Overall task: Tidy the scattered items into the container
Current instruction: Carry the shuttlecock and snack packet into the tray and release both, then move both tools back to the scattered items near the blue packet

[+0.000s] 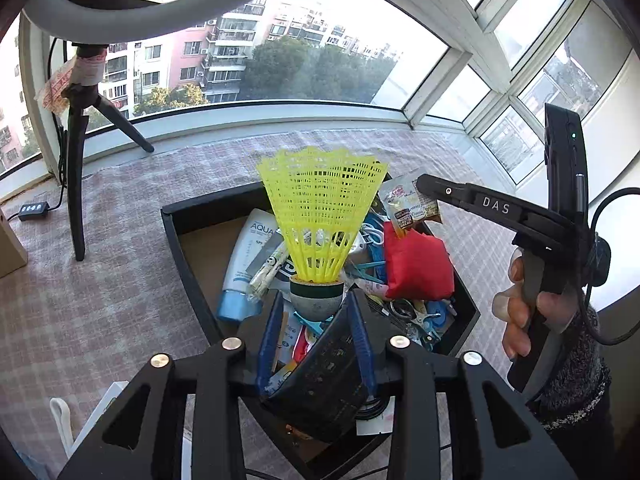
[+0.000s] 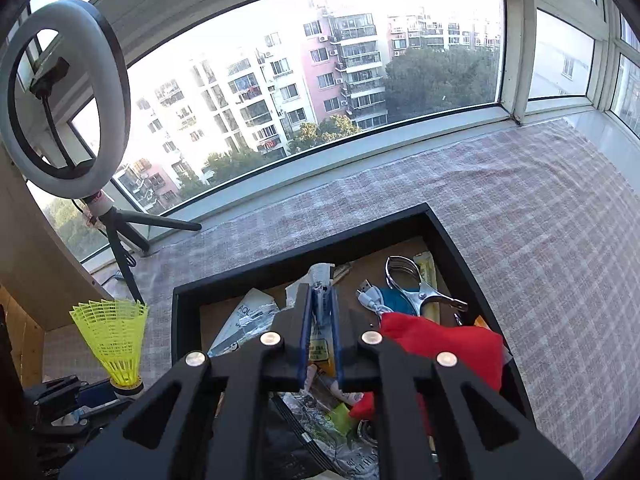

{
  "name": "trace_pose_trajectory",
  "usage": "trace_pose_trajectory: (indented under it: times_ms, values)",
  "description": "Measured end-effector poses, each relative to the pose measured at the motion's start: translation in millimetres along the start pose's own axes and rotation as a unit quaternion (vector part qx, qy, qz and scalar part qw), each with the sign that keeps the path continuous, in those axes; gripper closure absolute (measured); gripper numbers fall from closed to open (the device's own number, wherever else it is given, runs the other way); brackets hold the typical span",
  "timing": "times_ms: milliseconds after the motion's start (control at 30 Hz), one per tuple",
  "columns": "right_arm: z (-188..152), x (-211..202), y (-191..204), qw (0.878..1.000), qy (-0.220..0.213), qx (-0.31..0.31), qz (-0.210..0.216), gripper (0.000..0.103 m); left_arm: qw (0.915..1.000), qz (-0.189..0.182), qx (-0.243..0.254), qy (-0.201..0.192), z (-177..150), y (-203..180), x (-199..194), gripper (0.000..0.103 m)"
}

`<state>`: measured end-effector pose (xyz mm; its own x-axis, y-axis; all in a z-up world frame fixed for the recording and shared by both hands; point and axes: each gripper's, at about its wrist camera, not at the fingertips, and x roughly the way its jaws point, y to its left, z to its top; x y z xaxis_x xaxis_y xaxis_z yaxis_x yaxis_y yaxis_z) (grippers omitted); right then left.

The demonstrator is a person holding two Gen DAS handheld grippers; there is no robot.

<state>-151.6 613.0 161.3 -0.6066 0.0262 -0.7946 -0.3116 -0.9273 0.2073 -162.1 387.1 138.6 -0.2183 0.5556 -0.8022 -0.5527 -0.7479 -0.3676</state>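
1. Left tongs [image 1: 315,300]: the pads stand apart either side of the yellow shuttlecock's [image 1: 320,200] cork, seemingly just clear of it. Its skirt points away from them, and the black container [image 1: 172,216] sits directly below.
2. Right tongs [image 2: 321,320]: apart too, with a printed packet [image 2: 319,350] showing between them above the container's clutter.
3. Best move, I'd say: let both items drop inside the rim, then lift straight out.
4. Readable: "AQUA" on the white tube [image 1: 248,256] left of the left tongs, and "DAS" on the right tongs' arm.
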Motion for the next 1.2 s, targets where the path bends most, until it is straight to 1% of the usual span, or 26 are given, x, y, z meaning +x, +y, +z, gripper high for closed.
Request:
trace_pose_trajectory:
  times_ms: [33,67,133,200,267,333,400,567,667,700,767,833,900,933,1000,1100,1133,1200]
  values:
    - [0.1,-1.0,-6.5,1.0,-0.005,0.009,-0.006,0.048,0.9998,0.019,-0.002,0.01,2.0,-2.2,8.0,0.029]
    - [-1.1,-3.2,-10.2,1.0,-0.017,0.012,-0.008,0.044,0.9995,0.03,-0.005,0.006,1.6,-2.3,11.2,0.027]
    - [-3.8,-5.4,-11.2,0.999,-0.026,0.006,-0.02,0.043,0.9992,0.039,-0.01,0.0,-0.1,1.6,12.1,0.028]
    - [-6.2,-5.5,-8.7,0.999,-0.024,-0.006,-0.03,0.043,0.9991,0.038,-0.016,0.006,-2.9,8.1,12.3,0.028]
    - [-9.1,-7.2,-3.7,0.999,-0.023,-0.013,-0.032,0.043,0.9989,0.042,-0.017,0.005,-6.6,12.7,7.8,0.031]
    - [-11.4,-9.9,3.0,0.999,-0.025,-0.019,-0.032,0.043,0.9985,0.052,-0.016,-0.001,-10.3,16.2,-1.3,0.031]
    - [-14.2,-14.2,11.2,0.999,-0.028,-0.023,-0.029,0.043,0.9983,0.054,-0.019,-0.006,-13.0,20.2,-11.9,0.031]
    - [-23.5,-32.6,40.3,0.998,-0.035,-0.049,-0.007,0.043,0.9974,0.065,-0.023,-0.02,-25.0,30.1,-47.6,0.031]
    - [-32.4,-47.0,59.6,0.997,-0.04,-0.067,0.002,0.043,0.9957,0.079,-0.034,-0.035,-37.1,45.3,-78.5,0.032]
    - [-36.1,-52.3,65.3,0.996,-0.041,-0.071,0.015,0.043,0.9949,0.084,-0.039,-0.04,-42.8,52.8,-92.6,0.032]
    - [-44.5,-60.6,76.3,0.995,-0.036,-0.077,0.049,0.043,0.992,0.105,-0.048,-0.05,-55.7,69.1,-120.7,0.032]
    - [-54.3,-66.9,86.8,0.993,-0.03,-0.082,0.084,0.043,0.9869,0.135,-0.062,-0.062,-75.0,90.1,-154.5,0.032]
    - [-65.7,-71.7,101.1,0.989,-0.024,-0.095,0.112,0.043,0.9792,0.169,-0.085,-0.072,-97.7,112.8,-187.0,0.032]
    - [-72.0,-72.7,108.8,0.987,-0.021,-0.102,0.124,0.043,0.9736,0.187,-0.104,-0.079,-112.2,126.5,-204.8,0.032]
    - [-85.2,-72.5,125.5,0.981,-0.008,-0.115,0.158,0.043,0.9628,0.211,-0.144,-0.088,-141.7,152.4,-234.8,0.032]
    - [-110.9,-69.9,156.5,0.967,0.026,-0.146,0.206,0.043,0.9439,0.248,-0.196,-0.095,-193.5,186.0,-269.8,0.032]
    - [-121.4,-69.6,167.6,0.964,0.033,-0.159,0.212,0.043,0.9384,0.258,-0.21,-0.094,-210.5,195.0,-278.3,0.032]
    - [-142.5,-71.4,186.5,0.96,0.041,-0.184,0.208,0.043,0.9299,0.267,-0.234,-0.096,-241.9,210.3,-291.9,0.032]
